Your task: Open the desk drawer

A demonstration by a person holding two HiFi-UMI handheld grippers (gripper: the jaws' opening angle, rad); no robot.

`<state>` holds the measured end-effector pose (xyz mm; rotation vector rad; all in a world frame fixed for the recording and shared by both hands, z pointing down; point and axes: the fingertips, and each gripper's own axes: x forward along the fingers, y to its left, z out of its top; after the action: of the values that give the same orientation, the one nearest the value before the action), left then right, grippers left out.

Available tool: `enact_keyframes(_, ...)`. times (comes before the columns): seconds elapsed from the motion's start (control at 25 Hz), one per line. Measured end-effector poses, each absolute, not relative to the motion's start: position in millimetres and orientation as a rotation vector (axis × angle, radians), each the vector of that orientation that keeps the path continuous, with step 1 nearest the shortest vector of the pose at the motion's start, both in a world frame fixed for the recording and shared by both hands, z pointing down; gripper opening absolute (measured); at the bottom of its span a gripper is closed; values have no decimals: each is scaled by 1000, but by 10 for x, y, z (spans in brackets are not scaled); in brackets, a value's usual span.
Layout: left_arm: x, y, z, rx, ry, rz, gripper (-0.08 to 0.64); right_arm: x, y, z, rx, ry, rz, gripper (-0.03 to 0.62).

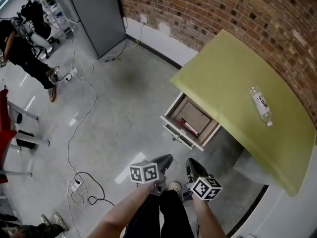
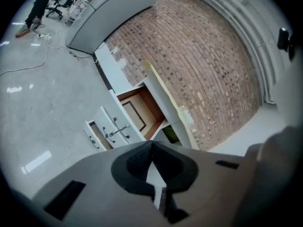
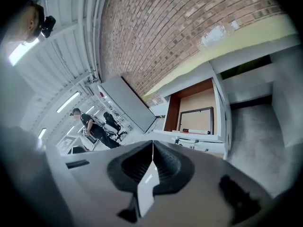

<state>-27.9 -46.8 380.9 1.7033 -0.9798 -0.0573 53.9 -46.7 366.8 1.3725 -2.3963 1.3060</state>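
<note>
Quick headcount from the head view. One desk (image 1: 233, 68) at 3 o'clock, with one bottle (image 1: 260, 104) lying on it. One drawer (image 1: 174, 114) pulled out near the middle, holding one dark-framed panel (image 1: 195, 114) and one red item (image 1: 187, 127). Two tools at 6 o'clock, the left tool (image 1: 167, 158) and the right tool (image 1: 191, 164), each with one marker cube, so two: left cube (image 1: 144, 173), right cube (image 1: 206, 188). Two white power strips on the floor (image 1: 114, 108) – near strip (image 1: 75, 185) at 7 o'clock, far strip (image 1: 74, 72) at 10. One grey cabinet (image 1: 96, 14) at 11, and one bystander (image 1: 25, 53) at 10.
</note>
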Motion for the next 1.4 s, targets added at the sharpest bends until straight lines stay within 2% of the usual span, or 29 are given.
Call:
enact_keyframes(0.32,-114,-323,2903,1788,-977,-199,9,464,-294,2832,1410,-2460,1292,14)
enact_keyframes(0.88,148,-42,1648,2257,-1030,74,9,613,-292,1559,1251,-2675,1057,14)
enact_keyframes(0.96,162,-9,1495,2341,-1063,115,9,659,-243,1451,1291,-2652,1076,14)
enact_keyframes(1.16,127,-80,1249,2429,-1183,132,9,811,-220,1290,1453,-2597,840,14)
enact_keyframes(1.4,88,-110,1309,2419,-1246,176,9,924,-136,1344,1517,-2583,885,12)
